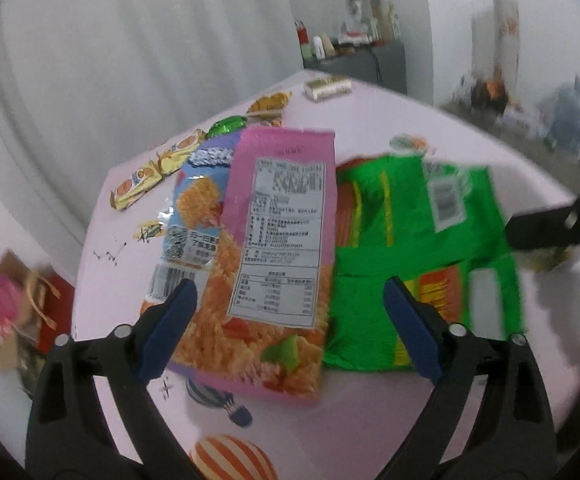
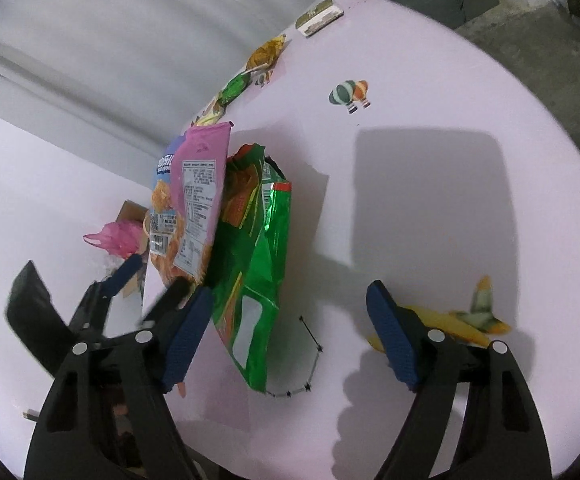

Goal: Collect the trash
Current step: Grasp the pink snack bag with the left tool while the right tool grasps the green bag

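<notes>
The counter [image 2: 430, 92] is covered with a pale pink cloth printed with small hot-air balloons [image 2: 349, 94], and behind it hangs a white curtain [image 1: 129, 60]. Taking the pink snack bag [image 1: 277, 248] as the landmark, it lies flat near the middle of the counter, partly on top of a blue snack bag [image 1: 187, 216] at its left side and touching a crumpled green snack bag [image 1: 422, 256] at its right side. Behind the pink snack bag, along the far edge of the counter, small wrappers [image 1: 157, 172] lie in a row, and a flat gold box [image 1: 328, 87] is further back near the corner. The left gripper [image 1: 285, 300] has its blue pads wide apart above the near end of the pink snack bag, and they press on nothing. The right gripper [image 2: 290, 320] is also wide apart, over the near end of the green snack bag, and nothing is clamped. Only the left wrist view shows the room behind: a grey cabinet [image 1: 370, 62] with bottles on it. Only the right wrist view shows a yellow wrapper [image 2: 450, 322] on the counter, well to the right of the green snack bag, and a pink plastic bag [image 2: 117, 236] on the floor beyond the counter edge.
</notes>
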